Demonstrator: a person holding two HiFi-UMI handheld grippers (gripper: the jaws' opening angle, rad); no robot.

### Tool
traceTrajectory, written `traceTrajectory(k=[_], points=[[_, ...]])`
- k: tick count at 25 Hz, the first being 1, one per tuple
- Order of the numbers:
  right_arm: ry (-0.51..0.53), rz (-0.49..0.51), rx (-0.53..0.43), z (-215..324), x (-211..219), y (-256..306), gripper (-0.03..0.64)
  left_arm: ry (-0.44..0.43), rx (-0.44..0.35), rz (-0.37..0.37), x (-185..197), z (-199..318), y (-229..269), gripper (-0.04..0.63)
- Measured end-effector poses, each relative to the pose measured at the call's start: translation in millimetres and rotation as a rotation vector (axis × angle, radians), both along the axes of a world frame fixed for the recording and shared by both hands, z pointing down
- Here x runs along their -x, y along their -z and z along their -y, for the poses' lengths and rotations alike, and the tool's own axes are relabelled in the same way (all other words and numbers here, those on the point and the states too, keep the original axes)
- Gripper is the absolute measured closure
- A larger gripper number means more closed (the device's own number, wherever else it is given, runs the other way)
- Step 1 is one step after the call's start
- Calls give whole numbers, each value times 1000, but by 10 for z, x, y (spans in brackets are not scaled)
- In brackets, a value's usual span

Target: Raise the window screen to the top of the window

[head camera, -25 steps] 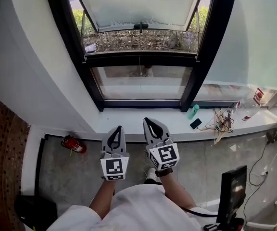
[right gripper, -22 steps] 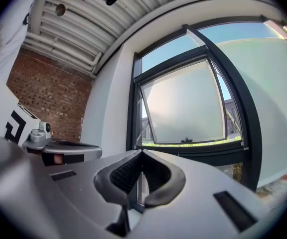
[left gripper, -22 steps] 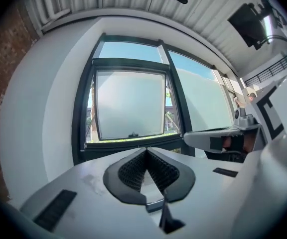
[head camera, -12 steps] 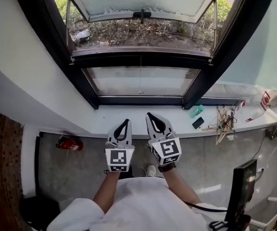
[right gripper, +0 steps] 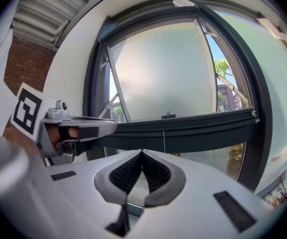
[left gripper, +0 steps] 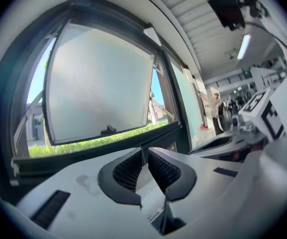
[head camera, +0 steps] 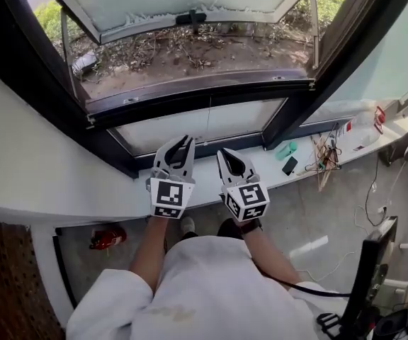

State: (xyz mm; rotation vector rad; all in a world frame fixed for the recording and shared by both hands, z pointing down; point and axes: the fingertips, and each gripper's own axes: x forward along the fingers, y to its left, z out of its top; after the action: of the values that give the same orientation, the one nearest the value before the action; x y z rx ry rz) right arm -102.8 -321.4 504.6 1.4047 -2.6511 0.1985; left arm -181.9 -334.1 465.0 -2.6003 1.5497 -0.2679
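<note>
Had lifted nothing yet — found the window screen (head camera: 204, 89) apparently low, its bar across the opening's foot at twelve o'clock of both grippers. Held left gripper (head camera: 183, 142) and right gripper (head camera: 222, 154) short of it, fingers (right gripper: 158, 173) together, empty. Judged reach, grip and whole raise outstanding.

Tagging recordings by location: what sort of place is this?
Probably an office or lab workspace, indoors: a dark-framed window opening outward, a red fire extinguisher on the bare floor, and a monitor nearby.
</note>
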Motion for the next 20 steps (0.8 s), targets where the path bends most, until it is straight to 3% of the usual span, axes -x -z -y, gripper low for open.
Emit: traceTrajectory(k=[4, 8, 10, 14, 20], points=[[-20, -1, 33, 218, -13, -95, 615, -28, -42, 318, -10, 486, -169, 513], [-32, 5, 39, 520, -64, -105, 615, -46, -91, 688, -104, 851, -318, 465], [-12, -6, 32, 606, -44, -121, 615, -39, -109, 819, -111, 995, -371, 445], [3, -16, 55, 776, -87, -242, 615, -14, -87, 967, -80, 1241, -472, 423], [73, -34, 92, 976, -131, -648, 614, -1, -87, 1044, -92, 1370, -559, 423]])
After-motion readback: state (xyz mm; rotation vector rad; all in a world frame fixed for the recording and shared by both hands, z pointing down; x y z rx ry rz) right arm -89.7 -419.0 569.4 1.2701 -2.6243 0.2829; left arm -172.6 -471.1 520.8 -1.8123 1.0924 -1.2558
